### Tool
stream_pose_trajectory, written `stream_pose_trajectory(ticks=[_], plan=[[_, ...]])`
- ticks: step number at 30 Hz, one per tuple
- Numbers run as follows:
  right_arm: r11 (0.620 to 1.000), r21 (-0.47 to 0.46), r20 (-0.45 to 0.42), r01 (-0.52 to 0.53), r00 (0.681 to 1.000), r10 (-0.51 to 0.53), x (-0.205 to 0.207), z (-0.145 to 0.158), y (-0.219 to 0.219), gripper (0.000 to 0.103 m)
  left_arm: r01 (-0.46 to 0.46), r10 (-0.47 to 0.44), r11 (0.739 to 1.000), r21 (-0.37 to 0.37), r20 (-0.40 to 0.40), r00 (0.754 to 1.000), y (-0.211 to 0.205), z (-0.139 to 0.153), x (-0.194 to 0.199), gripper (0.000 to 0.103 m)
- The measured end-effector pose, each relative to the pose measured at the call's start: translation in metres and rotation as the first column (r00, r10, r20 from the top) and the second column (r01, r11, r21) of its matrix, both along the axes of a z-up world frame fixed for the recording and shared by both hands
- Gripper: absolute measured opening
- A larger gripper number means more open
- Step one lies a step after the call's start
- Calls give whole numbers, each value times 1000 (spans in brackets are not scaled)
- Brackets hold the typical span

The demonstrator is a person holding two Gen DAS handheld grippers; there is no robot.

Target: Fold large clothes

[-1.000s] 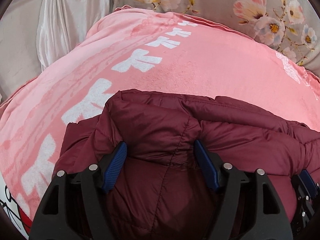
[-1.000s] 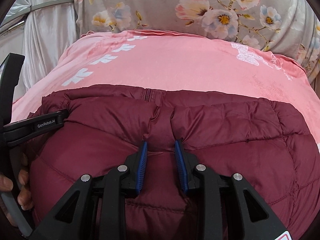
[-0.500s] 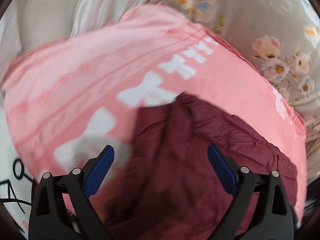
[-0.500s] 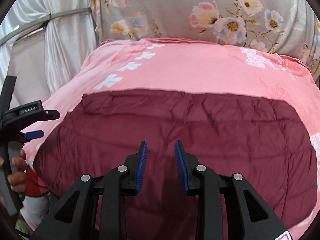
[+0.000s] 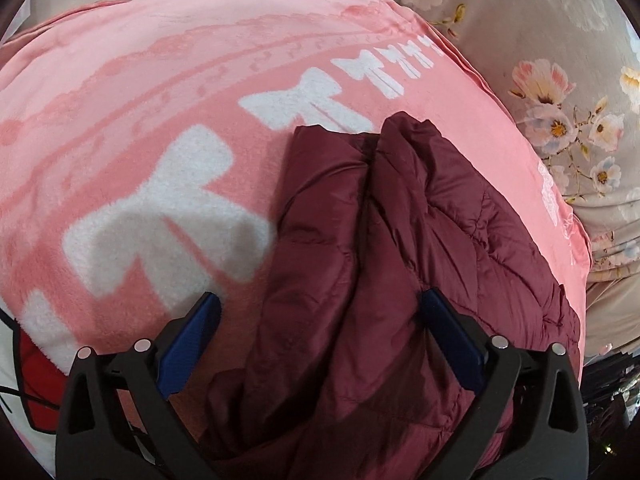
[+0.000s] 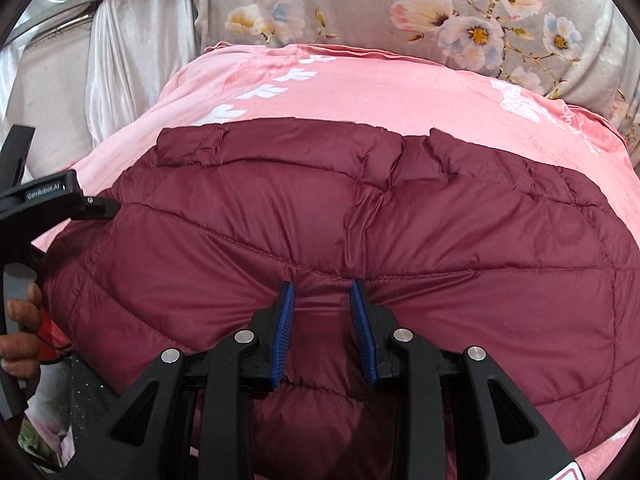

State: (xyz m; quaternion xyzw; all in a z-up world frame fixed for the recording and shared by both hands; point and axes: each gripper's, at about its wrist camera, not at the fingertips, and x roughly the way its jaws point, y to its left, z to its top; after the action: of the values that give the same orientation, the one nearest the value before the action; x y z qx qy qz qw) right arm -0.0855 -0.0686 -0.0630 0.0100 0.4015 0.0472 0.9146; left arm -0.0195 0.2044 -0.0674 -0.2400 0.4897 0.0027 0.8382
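Note:
A maroon quilted puffer jacket (image 6: 320,224) lies folded on a pink blanket (image 6: 360,88) with white bow prints. In the left wrist view the jacket (image 5: 400,248) runs away from me. My left gripper (image 5: 320,312) is wide open over the jacket's left edge and holds nothing. My right gripper (image 6: 322,300) has its jaws narrowly apart, pinching a ridge of the jacket's near part between its blue pads (image 6: 285,332). The left gripper's body shows in the right wrist view (image 6: 60,196) at the jacket's left edge.
A grey floral sheet (image 6: 400,12) lies behind the blanket, also in the left wrist view (image 5: 560,112). White drapery (image 6: 132,48) hangs at the back left. The blanket's left edge (image 5: 24,360) meets a white and red print.
My left gripper let go of the jacket, opened wide and swung to its left edge. The raised fold has dropped flat. My right gripper stays pinched on the fabric.

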Motion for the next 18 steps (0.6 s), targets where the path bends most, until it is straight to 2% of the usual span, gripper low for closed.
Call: stream_pose_trajectory(ticks=[2,4,5,7,10,12,15,18], plan=[[1000,-2,9,-2,1000,2,-1,-2,0,30,13,-13,1000,-20,0,1000,-2,1,1,94],[1000,-10,20,-4,1000,4,-2,-3,1,30,38,-38,999,-36,2,999,-9,2,0,86],[1000,-14,23,-5,1000,5,-2,-4,2,30,55,-55,997,-47,4,998,-12,4,0,72],[1000,-14,20,-5,1000,6,-2,-1,2,30,75,-74,996,-43,7,997,-21,8,-1,60],[999,41,12,11,1000,-12,-8,11,-7,29,94,-93,995,-22,21,995,-30,18,-3,33],[998,67,27,19,999,-21,-17,21,-14,29,101,-100,994,-30,37,994,-32,27,-5,23],[996,85,29,30,999,-33,-37,32,-28,29,107,-103,993,-52,69,992,-32,43,-10,16],[995,91,9,39,999,-39,-51,33,-39,28,115,-109,991,-61,108,988,-36,62,-16,14]])
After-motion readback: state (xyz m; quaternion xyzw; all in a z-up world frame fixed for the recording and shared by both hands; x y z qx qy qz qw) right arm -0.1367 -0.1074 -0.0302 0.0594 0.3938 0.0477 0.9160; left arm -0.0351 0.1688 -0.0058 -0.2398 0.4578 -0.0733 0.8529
